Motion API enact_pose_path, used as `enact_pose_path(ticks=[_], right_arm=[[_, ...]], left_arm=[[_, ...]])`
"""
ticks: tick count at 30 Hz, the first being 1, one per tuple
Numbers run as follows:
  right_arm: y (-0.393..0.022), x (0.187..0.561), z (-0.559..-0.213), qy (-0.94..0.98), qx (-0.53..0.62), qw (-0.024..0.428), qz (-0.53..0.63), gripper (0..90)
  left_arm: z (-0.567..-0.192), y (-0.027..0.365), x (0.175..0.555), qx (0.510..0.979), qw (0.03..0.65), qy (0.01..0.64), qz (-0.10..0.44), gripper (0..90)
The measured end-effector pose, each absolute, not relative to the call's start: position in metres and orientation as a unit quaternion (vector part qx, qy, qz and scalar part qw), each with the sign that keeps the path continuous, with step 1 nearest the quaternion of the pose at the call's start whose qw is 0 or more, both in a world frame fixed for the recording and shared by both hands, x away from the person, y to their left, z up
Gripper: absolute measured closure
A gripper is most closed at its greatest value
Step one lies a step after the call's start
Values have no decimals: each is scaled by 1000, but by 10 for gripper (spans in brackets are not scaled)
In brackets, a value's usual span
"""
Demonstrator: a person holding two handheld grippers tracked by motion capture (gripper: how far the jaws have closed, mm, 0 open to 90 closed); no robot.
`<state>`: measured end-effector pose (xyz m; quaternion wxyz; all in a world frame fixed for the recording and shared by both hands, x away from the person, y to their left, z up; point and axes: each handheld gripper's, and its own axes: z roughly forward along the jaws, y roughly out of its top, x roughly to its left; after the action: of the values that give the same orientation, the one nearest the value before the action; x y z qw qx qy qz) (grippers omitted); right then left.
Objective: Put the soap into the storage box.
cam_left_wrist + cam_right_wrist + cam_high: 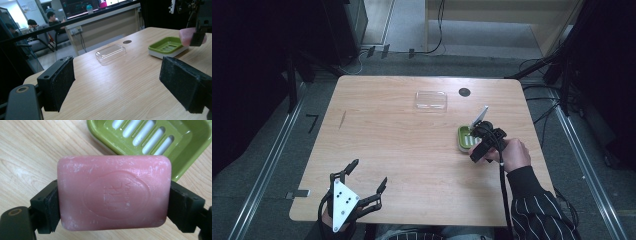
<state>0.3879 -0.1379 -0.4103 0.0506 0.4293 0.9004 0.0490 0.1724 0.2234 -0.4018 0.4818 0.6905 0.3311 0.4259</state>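
Pink soap held over the worktop

The right gripper (113,197) pinches the pink soap (113,192) just above the green soap dish (160,137), near the worktop's (402,150) right edge. The left gripper (362,187) is spread wide, holding nothing, by the front left corner.

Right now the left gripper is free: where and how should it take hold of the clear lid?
Grip the clear lid across its two long sides, coming straight down from above. It lies flat on the table, dome up, apart from the green soap dish; its narrow width suits the open left gripper, though the smooth plastic may slip.
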Motion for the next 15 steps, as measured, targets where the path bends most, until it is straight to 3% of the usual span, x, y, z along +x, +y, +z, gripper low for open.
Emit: enact_pose_path(ticks=[15], right_arm=[[-148, 398, -409, 882, 463, 56, 73, 140]], left_arm=[[-402, 223, 172, 691, 482, 331, 426, 131]])
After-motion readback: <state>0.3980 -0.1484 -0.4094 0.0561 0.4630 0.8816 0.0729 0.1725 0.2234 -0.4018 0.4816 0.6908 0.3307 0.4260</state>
